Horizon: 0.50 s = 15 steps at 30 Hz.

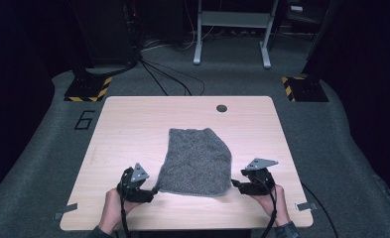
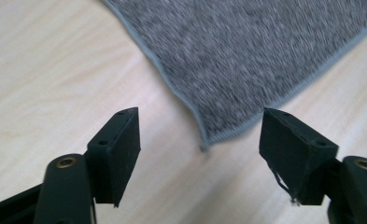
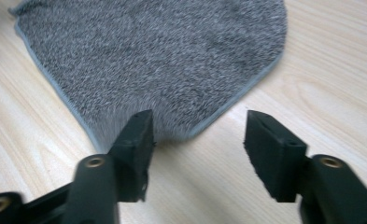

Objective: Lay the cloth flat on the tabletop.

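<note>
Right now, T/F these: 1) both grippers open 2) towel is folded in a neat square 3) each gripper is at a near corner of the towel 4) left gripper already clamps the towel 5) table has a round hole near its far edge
1) Both grippers are open: true. The left gripper and right gripper both show their jaws spread apart.
2) False. The grey towel lies flat in one layer, with an uneven outline and a slanted far right corner.
3) True. One near corner sits ahead of each gripper's jaws.
4) False. Its jaws are apart with the towel corner lying on the table between them, ungripped.
5) True. A dark round hole sits near the far edge of the wooden table.
</note>
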Each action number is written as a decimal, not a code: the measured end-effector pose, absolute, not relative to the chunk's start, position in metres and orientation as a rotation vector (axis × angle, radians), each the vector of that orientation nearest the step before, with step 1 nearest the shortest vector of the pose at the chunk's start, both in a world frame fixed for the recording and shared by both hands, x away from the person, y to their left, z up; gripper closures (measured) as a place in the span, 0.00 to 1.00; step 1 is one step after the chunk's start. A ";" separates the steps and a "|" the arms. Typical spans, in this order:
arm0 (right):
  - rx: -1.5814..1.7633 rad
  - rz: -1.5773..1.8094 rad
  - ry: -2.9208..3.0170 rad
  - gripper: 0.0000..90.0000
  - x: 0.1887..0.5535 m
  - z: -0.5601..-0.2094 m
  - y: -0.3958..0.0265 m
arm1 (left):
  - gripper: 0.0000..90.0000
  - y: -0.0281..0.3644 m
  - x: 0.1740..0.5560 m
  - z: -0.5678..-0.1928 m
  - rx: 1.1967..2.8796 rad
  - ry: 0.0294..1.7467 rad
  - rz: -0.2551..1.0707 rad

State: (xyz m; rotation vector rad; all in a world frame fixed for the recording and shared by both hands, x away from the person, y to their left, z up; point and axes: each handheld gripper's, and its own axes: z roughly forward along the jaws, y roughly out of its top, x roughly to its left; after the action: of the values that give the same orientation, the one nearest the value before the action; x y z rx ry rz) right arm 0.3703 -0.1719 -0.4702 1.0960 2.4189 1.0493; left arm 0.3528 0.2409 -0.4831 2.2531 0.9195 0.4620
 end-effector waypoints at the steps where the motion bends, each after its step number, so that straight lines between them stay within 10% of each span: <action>1: 1.096 1.049 2.419 0.45 0.370 -0.470 -0.172 | 0.32 0.242 0.356 -0.480 2.248 0.925 0.459; 15: 1.217 1.022 2.354 0.20 0.416 -0.483 -0.153 | 0.17 0.212 0.427 -0.477 2.237 0.934 0.455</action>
State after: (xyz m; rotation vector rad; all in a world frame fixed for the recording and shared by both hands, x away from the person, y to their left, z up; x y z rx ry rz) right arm 0.4161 -0.1534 -0.4827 1.2168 2.3542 1.0217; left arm 0.4270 0.2121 -0.4767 2.2372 0.9339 0.4551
